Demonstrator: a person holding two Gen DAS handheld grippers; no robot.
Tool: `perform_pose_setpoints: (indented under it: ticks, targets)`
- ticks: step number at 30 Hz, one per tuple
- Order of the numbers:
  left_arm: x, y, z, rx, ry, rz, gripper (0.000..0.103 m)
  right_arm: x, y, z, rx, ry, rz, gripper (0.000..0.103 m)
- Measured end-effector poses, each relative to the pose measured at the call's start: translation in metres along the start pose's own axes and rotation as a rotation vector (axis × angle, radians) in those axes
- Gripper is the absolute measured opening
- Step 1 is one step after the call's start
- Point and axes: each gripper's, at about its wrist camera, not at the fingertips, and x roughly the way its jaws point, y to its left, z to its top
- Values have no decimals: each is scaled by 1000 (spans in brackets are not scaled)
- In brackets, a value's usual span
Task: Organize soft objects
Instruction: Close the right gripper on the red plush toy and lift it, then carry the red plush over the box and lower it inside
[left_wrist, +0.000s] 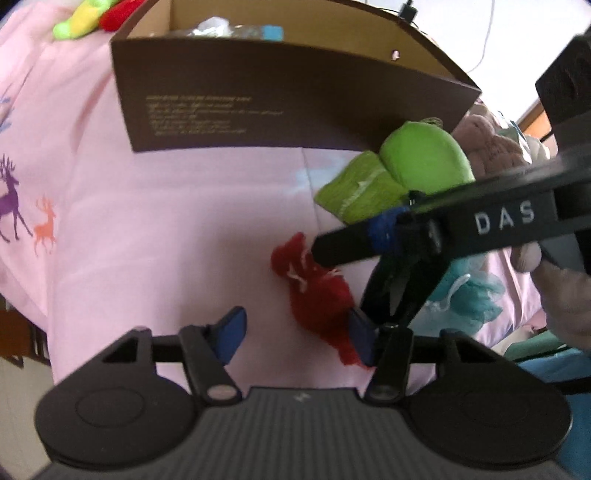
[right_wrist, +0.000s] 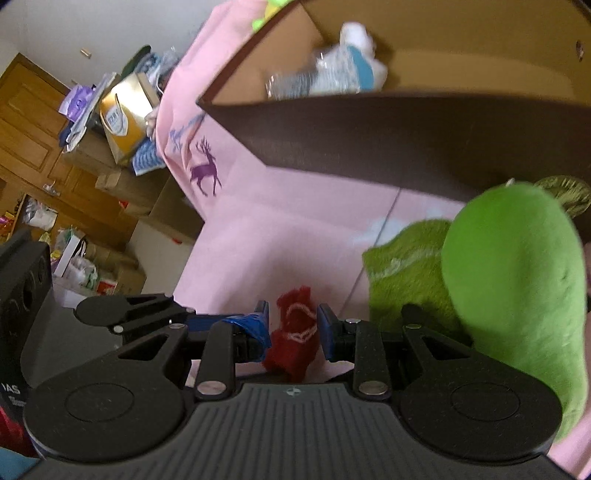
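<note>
The red knitted toy (right_wrist: 295, 334) is lying on the pink bedsheet (left_wrist: 166, 221) below the cardboard box (left_wrist: 258, 99) — I'm holding my right claw (right_wrist: 293, 328) narrow around it, my left claw (left_wrist: 295, 334) half-wide just alongside.

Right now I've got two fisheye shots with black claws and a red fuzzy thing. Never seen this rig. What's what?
There is no robot here. A person holds a two-finger gripper in each hand, and a camera on each looks along its fingers. One picture is from the left gripper, the other from the right gripper. The surface is a pink sheet with deer prints. On it are an open brown box, a green plush against a green cloth, and a red fuzzy piece. The right gripper's pads are closed on the red fuzzy piece. The black bar marked DAS in the left view is that same gripper. The left gripper is open and holds nothing.
</note>
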Motion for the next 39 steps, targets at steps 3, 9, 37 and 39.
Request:
perform_pose_setpoints:
  ticks: [3,9,37,39]
  targets:
    - [0,3,0,-11,-1,-17,56,6,0,1,8,40,4,11]
    - [5,5,1,-15,-3,-50,50,18,6,3,-9,109,-13,11]
    - [-75,-20,57,216,-311,-44,26,-52,19,43,-65,-204,85,4]
    - [-80,-24,71,241,-348,-43,26,-61,18,51,-60,-253,88,4]
